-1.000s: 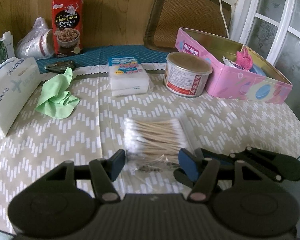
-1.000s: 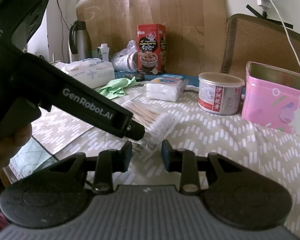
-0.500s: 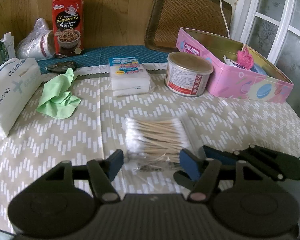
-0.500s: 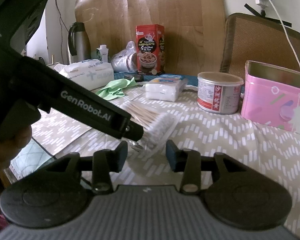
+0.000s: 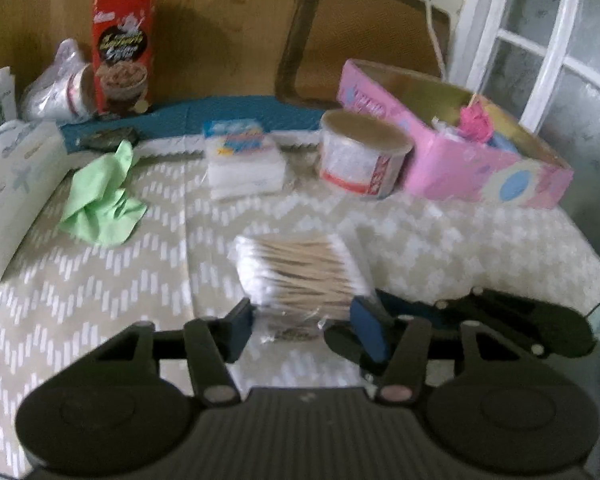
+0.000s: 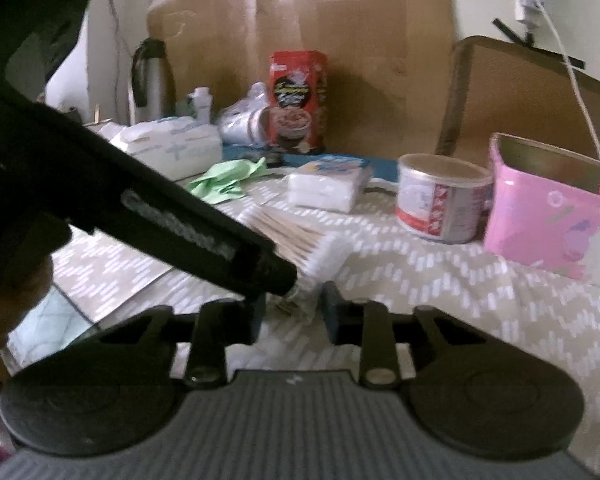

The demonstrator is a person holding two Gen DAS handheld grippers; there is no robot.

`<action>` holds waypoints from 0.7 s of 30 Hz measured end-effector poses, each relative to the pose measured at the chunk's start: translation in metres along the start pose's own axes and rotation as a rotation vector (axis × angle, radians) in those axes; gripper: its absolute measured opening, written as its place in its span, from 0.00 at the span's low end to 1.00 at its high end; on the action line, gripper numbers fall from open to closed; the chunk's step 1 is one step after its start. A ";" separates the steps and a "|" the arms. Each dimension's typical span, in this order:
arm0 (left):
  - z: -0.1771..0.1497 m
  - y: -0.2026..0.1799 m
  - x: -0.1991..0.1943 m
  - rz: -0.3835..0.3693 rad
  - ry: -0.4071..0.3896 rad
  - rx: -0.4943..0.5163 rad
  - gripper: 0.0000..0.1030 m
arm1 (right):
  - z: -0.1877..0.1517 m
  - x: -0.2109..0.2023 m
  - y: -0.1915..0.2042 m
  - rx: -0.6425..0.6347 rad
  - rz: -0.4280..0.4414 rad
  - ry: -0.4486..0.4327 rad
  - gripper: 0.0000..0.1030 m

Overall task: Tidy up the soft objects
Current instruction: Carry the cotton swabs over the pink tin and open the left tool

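Note:
A clear pack of cotton swabs (image 5: 300, 276) lies on the patterned tablecloth in front of both grippers. My left gripper (image 5: 304, 320) is closing, and its blue pads touch the two sides of the pack's crinkled near end. My right gripper (image 6: 293, 312) comes in from the right and is also closing. The pack's plastic tail (image 6: 296, 300) sits between its pads with small gaps on both sides. The right gripper's fingers (image 5: 500, 316) show beside the left one. Behind the swabs lie a green cloth (image 5: 100, 200), a white cotton pad pack (image 5: 242, 164) and an open pink tin (image 5: 480, 176).
A round tin (image 5: 360, 160) stands between the pad pack and the pink tin. A tissue pack (image 5: 12, 184) lies at the left edge, and a red box (image 5: 122, 52) stands at the back wall. The left tool's black housing (image 6: 140, 208) fills the right wrist view's left side.
Both pairs of jaws widened slightly, then narrowed around the swab pack's near end. Neither hand shifted, and the pack stays on the table.

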State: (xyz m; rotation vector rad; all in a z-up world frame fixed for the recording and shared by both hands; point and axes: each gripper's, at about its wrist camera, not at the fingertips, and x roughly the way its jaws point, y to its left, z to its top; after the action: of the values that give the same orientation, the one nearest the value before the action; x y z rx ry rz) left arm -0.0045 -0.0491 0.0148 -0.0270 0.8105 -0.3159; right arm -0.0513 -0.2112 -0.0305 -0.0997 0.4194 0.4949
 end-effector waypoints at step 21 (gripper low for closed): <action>0.140 -0.135 0.069 -0.105 -0.230 0.173 0.66 | 0.050 -0.012 -0.172 0.203 -0.545 -0.195 0.46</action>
State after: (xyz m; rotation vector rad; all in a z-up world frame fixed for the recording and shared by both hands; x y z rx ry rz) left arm 0.1048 -0.2109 0.0822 0.0555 0.5528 -0.4723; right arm 0.0404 -0.3575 0.0190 0.0319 0.2335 -0.0766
